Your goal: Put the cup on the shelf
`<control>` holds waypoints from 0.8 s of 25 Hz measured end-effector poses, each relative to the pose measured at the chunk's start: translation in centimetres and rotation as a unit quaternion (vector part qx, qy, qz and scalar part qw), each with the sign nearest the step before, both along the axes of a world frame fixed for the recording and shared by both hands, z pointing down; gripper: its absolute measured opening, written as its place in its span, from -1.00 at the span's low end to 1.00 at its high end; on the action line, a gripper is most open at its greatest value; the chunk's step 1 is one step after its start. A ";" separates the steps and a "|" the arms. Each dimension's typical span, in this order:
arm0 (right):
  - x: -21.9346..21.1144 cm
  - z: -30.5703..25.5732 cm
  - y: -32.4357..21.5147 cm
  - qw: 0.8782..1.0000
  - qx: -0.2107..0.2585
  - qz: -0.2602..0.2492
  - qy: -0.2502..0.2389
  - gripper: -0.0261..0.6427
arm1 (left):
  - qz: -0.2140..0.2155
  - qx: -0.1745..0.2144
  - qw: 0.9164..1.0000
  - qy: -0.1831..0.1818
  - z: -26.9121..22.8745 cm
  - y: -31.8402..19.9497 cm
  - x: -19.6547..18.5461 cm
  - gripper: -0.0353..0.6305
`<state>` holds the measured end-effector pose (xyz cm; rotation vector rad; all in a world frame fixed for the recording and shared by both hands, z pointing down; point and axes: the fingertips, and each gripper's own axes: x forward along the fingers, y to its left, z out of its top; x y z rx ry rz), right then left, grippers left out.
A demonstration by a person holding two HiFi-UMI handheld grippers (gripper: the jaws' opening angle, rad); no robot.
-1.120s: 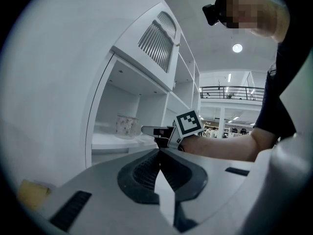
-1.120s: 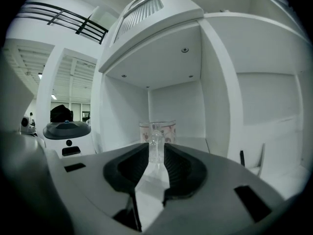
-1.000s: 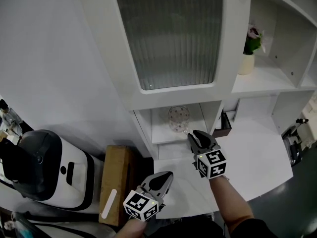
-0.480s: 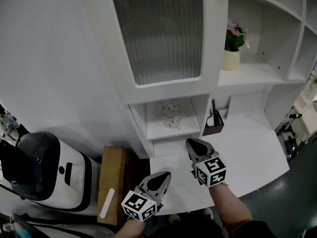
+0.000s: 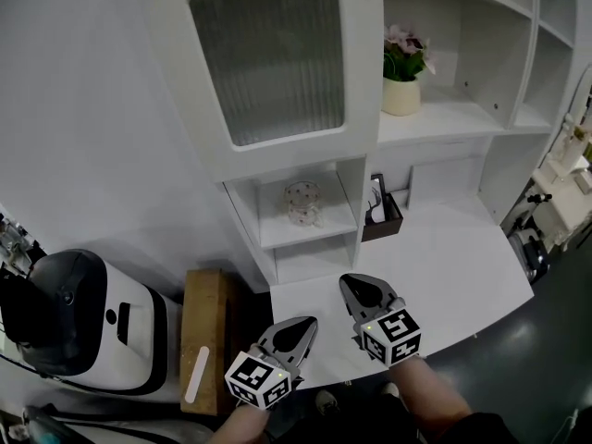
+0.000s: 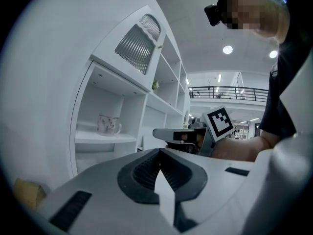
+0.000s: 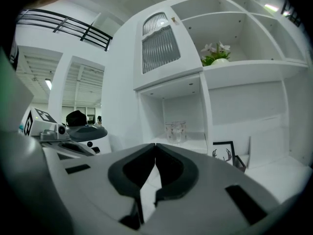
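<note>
Cup point(image 5: 302, 202): print pattern too small to resolve. Ribbed glass door point(image 5: 268, 63): compartment behind it obscured. Dark holder point(image 5: 380, 216): contents too small to identify. Black-and-white appliance point(image 5: 79, 317): left side cut off by frame edge. Shelf unit point(image 5: 444, 118): top and right end cut off.

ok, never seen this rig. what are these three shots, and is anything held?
No robot here: a person holds a two-jaw gripper in each hand. The marker cubes are part of the grippers. The head view comes from a camera on the person's head, looking down at the left gripper and right gripper over a white counter. The other two views come from a camera riding on each gripper, looking along its jaws. Both pairs of jaws are shut with nothing between them. The cup stands in a small compartment of the white shelf unit, apart from both grippers.
</note>
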<state>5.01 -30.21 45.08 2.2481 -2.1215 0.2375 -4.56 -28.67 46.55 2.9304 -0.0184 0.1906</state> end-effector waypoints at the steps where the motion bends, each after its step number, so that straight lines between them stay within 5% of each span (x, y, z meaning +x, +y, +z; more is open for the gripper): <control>1: -0.2 0.0 0.5 1.000 0.000 -0.002 -0.001 -0.91 | 0.000 0.001 1.000 0.001 -0.1 0.4 0.1 -0.88; 20: -2.5 -0.2 14.7 0.997 -0.002 -0.066 -0.033 -0.91 | -0.065 -0.010 0.998 0.011 -0.4 12.4 -0.1 -0.88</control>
